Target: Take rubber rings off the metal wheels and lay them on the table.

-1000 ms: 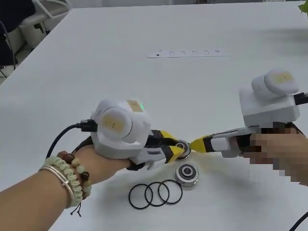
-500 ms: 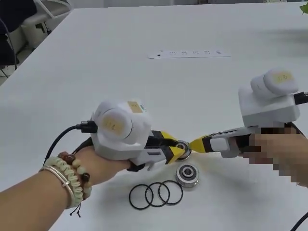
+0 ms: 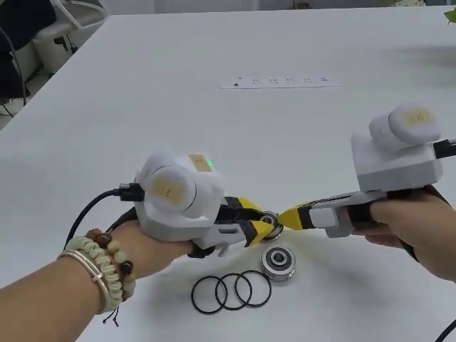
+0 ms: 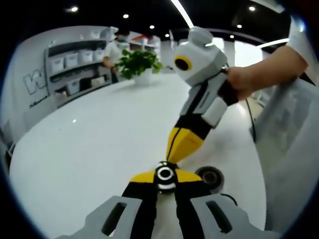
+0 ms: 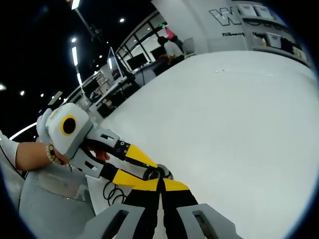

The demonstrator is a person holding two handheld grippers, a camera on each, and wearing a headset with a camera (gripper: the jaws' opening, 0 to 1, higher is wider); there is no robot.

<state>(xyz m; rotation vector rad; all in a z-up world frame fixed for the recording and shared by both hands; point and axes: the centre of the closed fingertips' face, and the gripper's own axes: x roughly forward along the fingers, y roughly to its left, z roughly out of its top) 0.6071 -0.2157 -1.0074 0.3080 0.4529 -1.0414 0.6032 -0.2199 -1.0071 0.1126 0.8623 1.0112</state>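
Observation:
My left gripper [image 3: 265, 228] is shut on a small metal wheel [image 3: 271, 223], held just above the white table [image 3: 214, 135]. My right gripper [image 3: 283, 218] comes in from the right, jaws shut, tips touching that wheel's rim. Whether they pinch a rubber ring there is hidden. In the left gripper view the wheel [image 4: 165, 174] sits between my yellow jaws, with the right gripper's point [image 4: 171, 157] on its top edge. A second wheel [image 3: 278, 261] lies flat on the table below them. Three black rubber rings [image 3: 231, 291] lie overlapping in a row beside it.
A white power strip [image 3: 281, 80] lies far back on the table. A black cable [image 3: 92, 203] trails from the left gripper. A potted plant [image 4: 138, 62] stands at the table's far end, with shelves behind. A chair [image 3: 50, 28] stands off the back left corner.

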